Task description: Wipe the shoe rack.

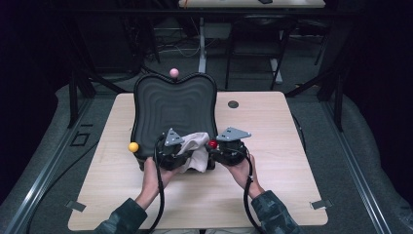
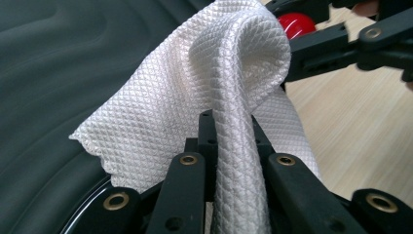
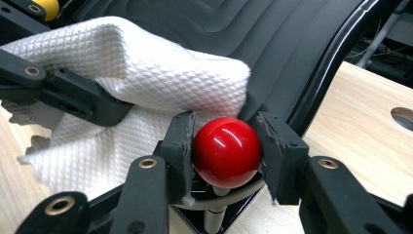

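Observation:
A black board (image 1: 173, 105) with a rippled surface lies on the wooden table (image 1: 272, 146). Three ball knobs stand at its rim: pink (image 1: 174, 72) at the back, yellow (image 1: 133, 146) at the left, red (image 1: 213, 144) at the right. My left gripper (image 1: 178, 151) is shut on a white waffle-textured cloth (image 2: 195, 87), which drapes over the board's near right part. In the left gripper view the cloth runs down between the jaws (image 2: 229, 131). My right gripper (image 3: 226, 146) is shut on the red ball (image 3: 226, 151), with a pad pressed against each side. The cloth (image 3: 146, 83) lies just left of that ball.
The board (image 3: 272, 44) has a raised glossy rim. A round hole (image 1: 233, 104) is cut in the tabletop behind the right gripper. Bare wood stretches to the right and toward the front edge. Dark frames and table legs stand on the floor beyond the table.

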A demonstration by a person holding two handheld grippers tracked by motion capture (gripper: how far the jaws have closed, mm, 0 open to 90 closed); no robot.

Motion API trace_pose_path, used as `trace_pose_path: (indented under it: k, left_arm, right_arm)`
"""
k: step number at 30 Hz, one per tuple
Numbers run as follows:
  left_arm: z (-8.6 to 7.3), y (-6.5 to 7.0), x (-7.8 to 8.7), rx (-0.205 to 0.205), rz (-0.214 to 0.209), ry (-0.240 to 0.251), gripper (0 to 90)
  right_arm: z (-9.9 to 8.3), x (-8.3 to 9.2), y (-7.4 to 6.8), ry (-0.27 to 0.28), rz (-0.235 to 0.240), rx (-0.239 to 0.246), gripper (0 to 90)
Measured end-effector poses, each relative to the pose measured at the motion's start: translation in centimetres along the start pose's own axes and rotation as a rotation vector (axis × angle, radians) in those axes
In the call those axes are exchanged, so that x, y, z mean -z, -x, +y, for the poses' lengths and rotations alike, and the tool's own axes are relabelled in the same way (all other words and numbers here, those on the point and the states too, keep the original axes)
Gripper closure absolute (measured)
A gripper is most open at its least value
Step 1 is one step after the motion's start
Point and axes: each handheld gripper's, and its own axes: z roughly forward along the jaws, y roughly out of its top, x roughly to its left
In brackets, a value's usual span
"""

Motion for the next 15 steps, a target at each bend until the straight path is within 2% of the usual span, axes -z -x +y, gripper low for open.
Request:
trace_pose_path:
  k: [7,14,15]
  left_arm:
    - [0.56,0.84,-0.68,-0.012,-0.019,0.004,82.4]
    - [0.64,0.92,-0.84,-0.012,-0.029,0.005,82.5]
    - [0.61,0.87,-0.83,-0.011,-0.030,0.007,82.5]
  right_arm:
    - [-0.09,-0.07,0.09,0.001,0.009,-0.008,59.2]
    - [-0.24,-0.24,0.16,-0.005,0.020,-0.006,59.7]
    - [-0.20,-0.21,0.08,-0.013,0.004,-0.003,59.7]
